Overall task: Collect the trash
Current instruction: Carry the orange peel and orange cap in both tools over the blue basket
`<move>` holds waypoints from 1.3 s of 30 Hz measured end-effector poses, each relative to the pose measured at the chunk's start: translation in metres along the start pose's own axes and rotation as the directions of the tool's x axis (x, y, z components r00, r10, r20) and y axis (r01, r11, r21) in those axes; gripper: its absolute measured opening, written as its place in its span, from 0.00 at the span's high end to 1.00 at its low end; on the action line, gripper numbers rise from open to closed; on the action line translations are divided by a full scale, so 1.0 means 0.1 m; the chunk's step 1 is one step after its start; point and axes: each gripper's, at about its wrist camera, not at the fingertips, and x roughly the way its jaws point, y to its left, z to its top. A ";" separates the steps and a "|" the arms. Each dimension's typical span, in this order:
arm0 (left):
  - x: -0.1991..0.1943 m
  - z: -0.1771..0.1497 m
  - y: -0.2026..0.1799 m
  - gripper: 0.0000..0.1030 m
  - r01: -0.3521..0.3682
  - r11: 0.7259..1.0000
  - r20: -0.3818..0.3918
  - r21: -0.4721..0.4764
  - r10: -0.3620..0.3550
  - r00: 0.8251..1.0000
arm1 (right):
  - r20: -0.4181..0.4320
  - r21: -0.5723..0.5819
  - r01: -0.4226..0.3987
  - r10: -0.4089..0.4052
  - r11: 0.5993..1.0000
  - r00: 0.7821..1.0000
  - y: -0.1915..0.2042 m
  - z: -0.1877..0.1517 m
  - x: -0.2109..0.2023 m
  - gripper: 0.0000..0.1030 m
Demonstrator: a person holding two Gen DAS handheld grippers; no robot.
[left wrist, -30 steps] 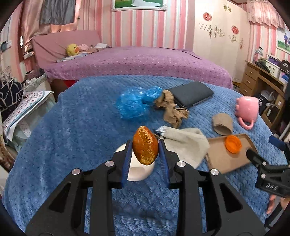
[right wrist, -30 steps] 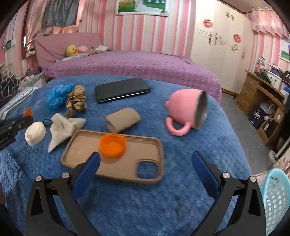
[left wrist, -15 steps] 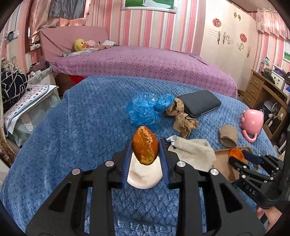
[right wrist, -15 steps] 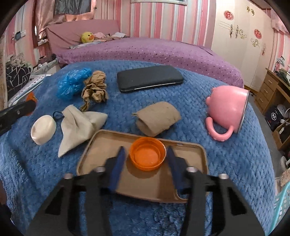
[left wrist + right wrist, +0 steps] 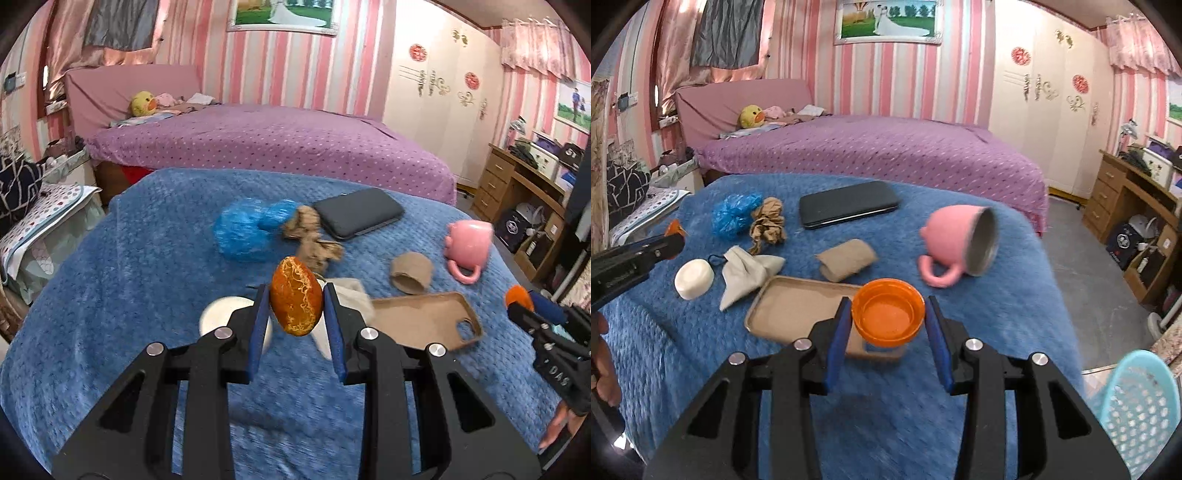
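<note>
The left tongs (image 5: 296,314) are clenched on an orange peel (image 5: 295,296), which stands upright between the two blue pads, raised above the blue blanket (image 5: 129,277). The right tongs (image 5: 888,325) are clamped on an orange cap (image 5: 888,316), its open side facing the camera, squeezed between the pads and lifted above the tan phone case (image 5: 798,306) on the blanket. Beyond the left tongs lie a white soap bar (image 5: 694,278), a beige cloth (image 5: 748,275), a crumpled brown paper (image 5: 767,225) and a blue plastic bag (image 5: 735,216). A rolled brown paper (image 5: 847,258) sits just behind the phone case, and a pink mug (image 5: 960,245) lies on its side to the right. A dark wallet (image 5: 847,208) rests farther back. A light blue basket (image 5: 1137,410) shows at the lower right of the right wrist view.
</note>
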 end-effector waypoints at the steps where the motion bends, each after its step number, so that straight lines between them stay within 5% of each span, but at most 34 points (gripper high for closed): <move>1: -0.02 -0.02 -0.07 0.72 0.010 1.000 0.000 0.009 -0.010 1.000 | 0.001 0.007 0.007 -0.007 1.000 1.000 -0.06 -0.02 -0.05 0.61; 16: -0.05 -0.31 -0.70 0.72 0.090 0.994 -0.054 0.068 -0.086 0.995 | 0.016 0.077 0.101 -0.102 0.992 0.995 -0.91 -0.38 -0.41 0.61; 22: 0.06 -0.38 -0.79 0.72 0.138 0.990 -0.099 0.006 -0.137 0.986 | -0.001 0.080 0.116 -0.117 0.990 0.993 -1.06 -0.46 -0.39 0.61; 39: 0.03 -0.48 -1.15 0.72 0.087 0.991 -0.067 0.098 -0.081 0.995 | -0.009 0.151 0.219 -0.220 0.964 0.975 -1.86 -0.69 -0.65 0.61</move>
